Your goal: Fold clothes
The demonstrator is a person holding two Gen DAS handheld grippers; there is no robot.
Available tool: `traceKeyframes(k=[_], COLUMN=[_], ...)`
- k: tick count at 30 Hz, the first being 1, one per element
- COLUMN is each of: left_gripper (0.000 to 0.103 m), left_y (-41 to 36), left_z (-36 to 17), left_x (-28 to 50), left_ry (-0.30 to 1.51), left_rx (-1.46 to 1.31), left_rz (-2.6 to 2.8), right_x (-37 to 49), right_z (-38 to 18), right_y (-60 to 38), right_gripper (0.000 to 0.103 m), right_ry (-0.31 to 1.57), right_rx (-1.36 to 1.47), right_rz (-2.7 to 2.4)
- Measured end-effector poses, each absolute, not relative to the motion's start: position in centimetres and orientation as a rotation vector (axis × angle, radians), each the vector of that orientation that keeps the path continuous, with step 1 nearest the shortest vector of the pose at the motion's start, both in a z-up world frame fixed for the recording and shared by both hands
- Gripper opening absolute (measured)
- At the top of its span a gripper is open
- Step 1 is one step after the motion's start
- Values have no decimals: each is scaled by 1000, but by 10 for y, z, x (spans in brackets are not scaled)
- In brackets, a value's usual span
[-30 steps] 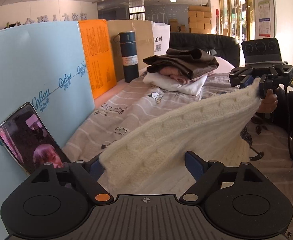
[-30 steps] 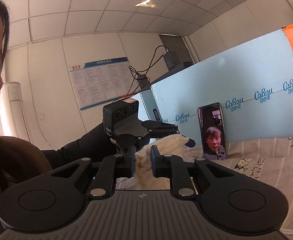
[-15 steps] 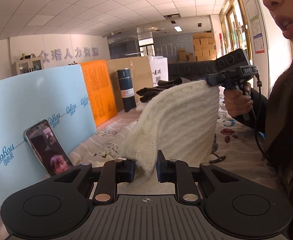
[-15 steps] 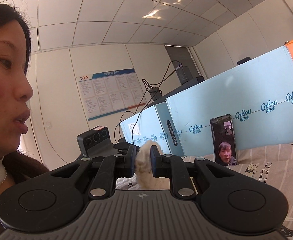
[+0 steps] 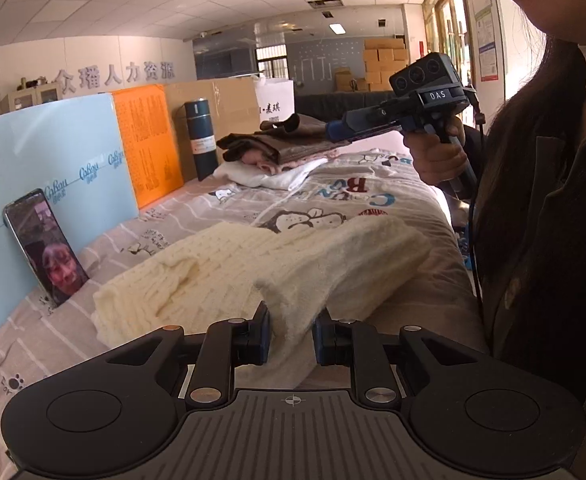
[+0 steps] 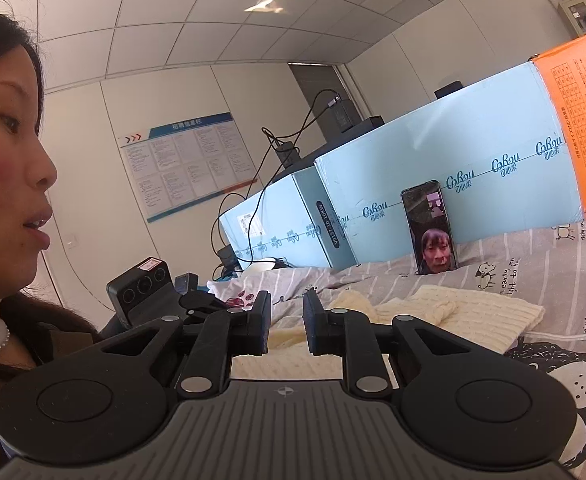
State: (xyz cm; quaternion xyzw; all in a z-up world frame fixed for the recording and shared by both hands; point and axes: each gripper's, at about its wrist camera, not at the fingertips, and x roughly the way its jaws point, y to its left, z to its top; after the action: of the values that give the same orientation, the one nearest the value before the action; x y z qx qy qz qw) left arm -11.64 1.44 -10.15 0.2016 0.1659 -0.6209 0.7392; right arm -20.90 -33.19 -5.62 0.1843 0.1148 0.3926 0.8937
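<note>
phone (image 5: 45,248) propped against pale blue board (image 5: 45,152), far left. cream knit sweater (image 5: 253,264) lies spread on the cartoon-print bedsheet (image 5: 333,196), one fold lifted toward the camera. left gripper (image 5: 291,334): jaws a little apart, that fold of knit between the pads, contact not clear. pile of folded clothes (image 5: 281,152) farther back by a dark flask (image 5: 201,136). right gripper (image 6: 287,326), held up above the sheet: jaws parted, holding nothing.

The phone (image 5: 47,250) leans on the blue box (image 5: 53,156) beside the sweater (image 5: 261,264); clothes pile (image 5: 281,152) sits far back.
</note>
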Motion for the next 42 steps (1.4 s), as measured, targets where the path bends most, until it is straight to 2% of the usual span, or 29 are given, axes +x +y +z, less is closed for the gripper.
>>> traceKeyframes(k=[3,5,7,9,10,11,12,13,15,17,18,20,21,23,26,29,31,33,36,37,38,39,40,41,42], left_gripper=[20,20,21,21,22,33,41,56,57,73,77,96,101,103,103,103,103,102,96,83,66,56,35,19,17], left_y=[15,18,22,27,29,31,33,36,43,48,48,41,33,12,-52,-105,-132,-148,-139,-134,-128,-123,-119,-115,-110], left_z=[-113,-118,-125,-131,-133,-131,-129,-127,-110,-91,-82,-70,-69,-70,-87,-104,-118,-133,-140,-141,-142,-142,-142,-141,-140], left_x=[-129,-135,-143,-150,-153,-157,-160,-164,-167,-167,-162,-144,-130,-102,-57,-24,-8,1,25,32,38,40,42,43,45], left_ry=[431,481,535,577,591,590,586,583,516,408,351,265,242,234,302,412,491,512,599,620,638,634,622,609,597], left_rx=[455,466,482,494,507,526,546,566,595,619,606,540,486,401,477,510,550,606,457,408,361,343,333,323,313], left_rz=[-1353,-1348,-1340,-1332,-1326,-1322,-1319,-1315,-1257,-1186,-1152,-1097,-1079,-1039,-922,-930,-960,-922,-895,-885,-875,-854,-834,-814,-795], right_x=[-201,-195,-188,-180,-175,-169,-162,-155,-140,-125,-117,-102,-93,-75,-58,-47,-42,-39,-39,-40,-40,-40,-39,-38,-37], right_z=[-62,-67,-73,-78,-81,-84,-87,-89,-93,-99,-102,-110,-114,-123,-129,-132,-133,-136,-138,-138,-138,-139,-140,-140,-141], right_y=[-332,-332,-332,-335,-336,-338,-341,-343,-347,-353,-357,-363,-365,-370,-366,-358,-354,-353,-352,-352,-351,-349,-346,-343,-339], right_gripper=[26,34,36,44,51,58,59,61,61,61,61,65,66,66,67,77,77,77,74,72,66,61,52,42,37], right_ry=[266,297,328,352,366,386,410,434,479,510,524,546,561,603,632,636,632,621,611,608,610,617,625,632,640], right_rx=[400,408,420,445,461,472,480,488,496,517,539,595,625,690,718,704,691,686,688,689,689,687,682,674,661], right_rz=[780,747,717,676,643,596,538,480,370,287,267,236,209,134,67,32,13,19,64,81,98,122,153,185,212])
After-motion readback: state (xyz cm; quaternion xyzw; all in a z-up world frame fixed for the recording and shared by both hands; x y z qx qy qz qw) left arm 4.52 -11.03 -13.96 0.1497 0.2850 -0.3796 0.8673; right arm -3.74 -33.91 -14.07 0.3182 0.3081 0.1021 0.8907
